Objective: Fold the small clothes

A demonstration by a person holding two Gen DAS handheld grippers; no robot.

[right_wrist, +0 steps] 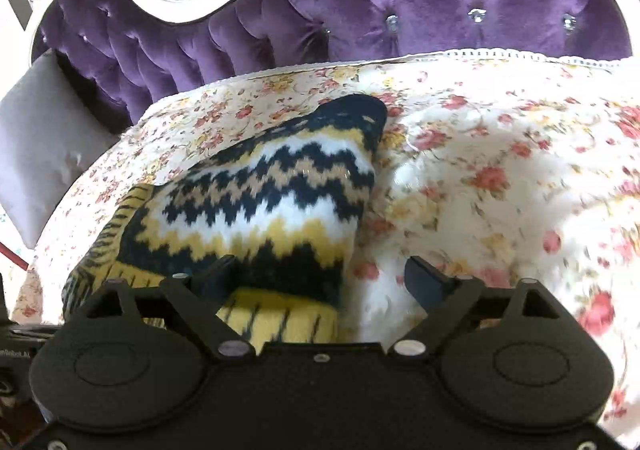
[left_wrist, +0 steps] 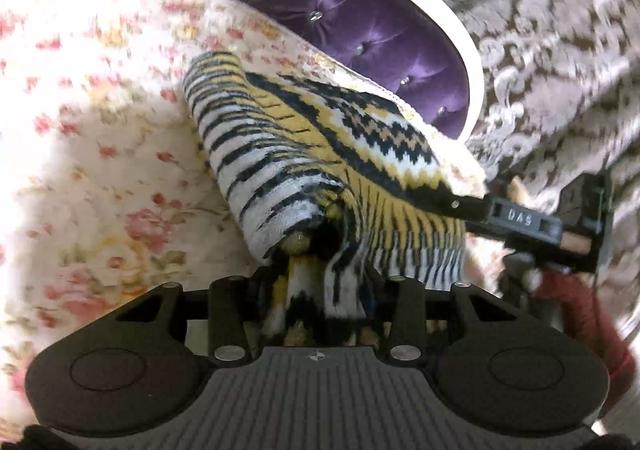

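My left tool [left_wrist: 320, 282] pinches a bunched edge of the knitted zigzag sweater [left_wrist: 320, 154], which drapes up and away from it over the floral bedspread [left_wrist: 100, 130]. My right tool [right_wrist: 320, 282] stands wide, gripping nothing, its left finger over the sweater's hem and its right over bare bedspread. The garment's long axis runs from that tool toward the purple headboard [right_wrist: 360, 10]; my left sits nearer.

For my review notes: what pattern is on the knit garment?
Navy, yellow, tan and white zigzag bands on the knit garment; clearest in the right wrist view.
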